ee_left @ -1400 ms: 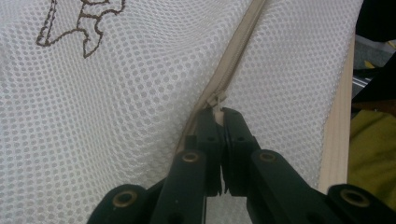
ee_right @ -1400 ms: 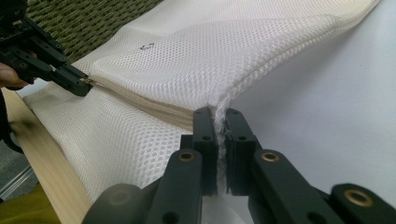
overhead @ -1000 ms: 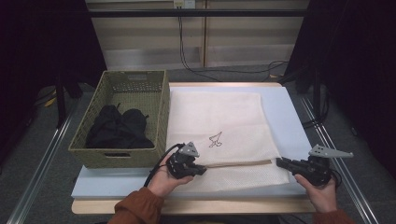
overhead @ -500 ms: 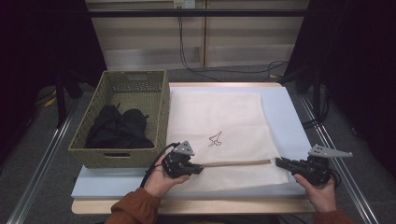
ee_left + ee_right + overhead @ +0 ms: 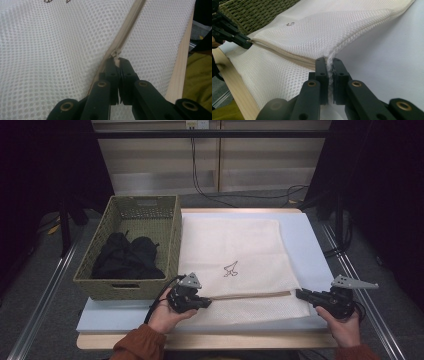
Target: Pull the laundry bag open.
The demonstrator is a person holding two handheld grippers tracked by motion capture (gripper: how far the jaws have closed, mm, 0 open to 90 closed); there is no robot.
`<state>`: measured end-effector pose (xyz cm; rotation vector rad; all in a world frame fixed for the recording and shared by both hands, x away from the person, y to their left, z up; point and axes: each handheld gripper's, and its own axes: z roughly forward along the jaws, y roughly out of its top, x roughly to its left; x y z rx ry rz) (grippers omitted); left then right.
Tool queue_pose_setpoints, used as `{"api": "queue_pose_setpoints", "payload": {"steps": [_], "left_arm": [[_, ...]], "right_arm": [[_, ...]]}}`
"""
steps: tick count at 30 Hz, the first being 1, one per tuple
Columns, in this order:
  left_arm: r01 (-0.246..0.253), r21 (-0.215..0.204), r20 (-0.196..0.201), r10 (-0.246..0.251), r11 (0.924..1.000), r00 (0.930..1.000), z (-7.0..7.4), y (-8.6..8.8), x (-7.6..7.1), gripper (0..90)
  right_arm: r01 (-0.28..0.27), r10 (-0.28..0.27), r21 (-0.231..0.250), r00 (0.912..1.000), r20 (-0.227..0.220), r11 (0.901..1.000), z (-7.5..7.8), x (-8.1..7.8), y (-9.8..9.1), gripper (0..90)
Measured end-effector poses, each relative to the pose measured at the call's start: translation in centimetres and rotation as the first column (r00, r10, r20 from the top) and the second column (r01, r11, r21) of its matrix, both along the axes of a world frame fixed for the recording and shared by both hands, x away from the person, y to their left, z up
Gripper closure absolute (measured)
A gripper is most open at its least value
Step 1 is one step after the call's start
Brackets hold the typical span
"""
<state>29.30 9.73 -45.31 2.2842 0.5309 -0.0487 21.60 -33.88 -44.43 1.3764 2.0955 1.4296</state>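
- Nothing much moves: left gripper (image 5: 117, 60) stays clamped on the small zipper pull (image 5: 116, 53).
- Right gripper (image 5: 328, 63) pinches the white mesh laundry bag's (image 5: 235, 255) corner.
- Zipper looks closed; opening remains.

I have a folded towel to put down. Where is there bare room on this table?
Bare blue mat lies right of the mesh bag, and a strip near the front-left corner, below the basket. The basket holds dark clothes; the bag's front edge is crowded by both tools.

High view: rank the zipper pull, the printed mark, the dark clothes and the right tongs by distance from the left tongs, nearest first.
1. Zipper pull, pinched in the left tongs.
2. Printed mark, just beyond on the mesh bag.
3. Dark clothes, in the basket.
4. Right tongs, at the bag's opposite corner.
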Motion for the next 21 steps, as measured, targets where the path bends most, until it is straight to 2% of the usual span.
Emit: {"api": "queue_pose_setpoints", "payload": {"steps": [7,11,15,21], "left_arm": [[0.001,0.011,-0.002,-0.001,0.9999,1.0000,0.0,0.3,-0.1,87.2],[-0.021,-0.010,-0.013,0.021,0.9997,0.9997,-0.2,0.9,0.0,87.2],[-0.022,0.000,-0.005,0.022,0.9998,0.9998,-0.1,1.0,-0.1,87.2],[-0.047,-0.014,-0.015,0.047,0.9988,0.9988,0.0,2.1,-0.1,87.1]], "right_arm": [[0.000,0.000,0.005,1.0000,-0.003,1.0000,0.0,0.0,0.1,84.9],[-0.001,0.001,0.002,1.0000,0.002,1.0000,-0.1,0.0,-0.1,84.9],[0.000,0.000,-0.003,1.0000,0.003,1.0000,0.0,0.0,-0.1,84.9],[0.004,-0.004,0.004,1.0000,0.000,1.0000,0.0,-0.1,-0.1,84.9]]}}
